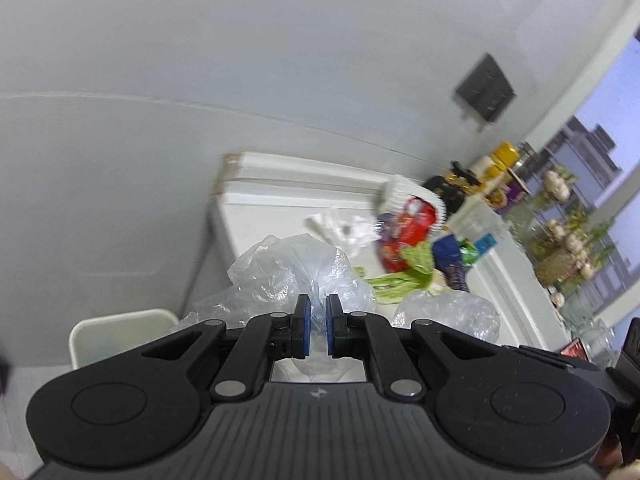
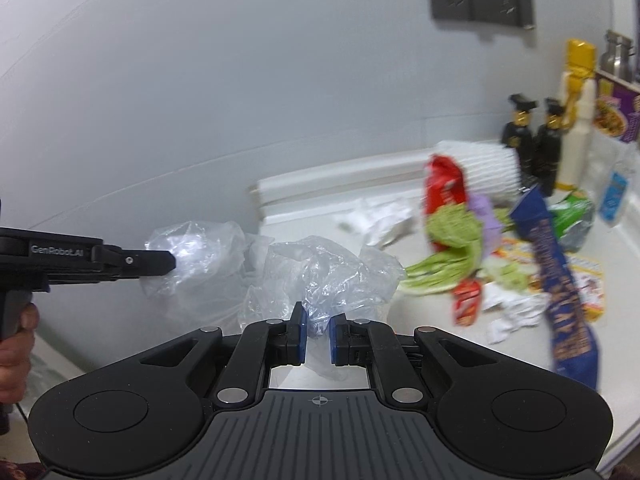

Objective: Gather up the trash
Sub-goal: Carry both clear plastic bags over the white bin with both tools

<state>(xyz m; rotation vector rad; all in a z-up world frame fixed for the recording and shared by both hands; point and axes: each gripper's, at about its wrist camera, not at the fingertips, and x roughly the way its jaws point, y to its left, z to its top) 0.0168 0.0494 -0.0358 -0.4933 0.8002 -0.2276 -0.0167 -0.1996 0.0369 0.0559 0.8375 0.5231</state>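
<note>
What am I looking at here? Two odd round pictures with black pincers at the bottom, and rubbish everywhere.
No robot: a person holds a two-finger pincer tool in each hand, each with a wide-angle camera looking along its fingers. One picture comes from the left gripper, the other from the right gripper. Both are shut on clear plastic bag, held between them. In the right view, the left tool pinches the bag from the side. On the white counter lie snack wrappers, green leaves and crumpled paper. A white bin stands below.
</note>
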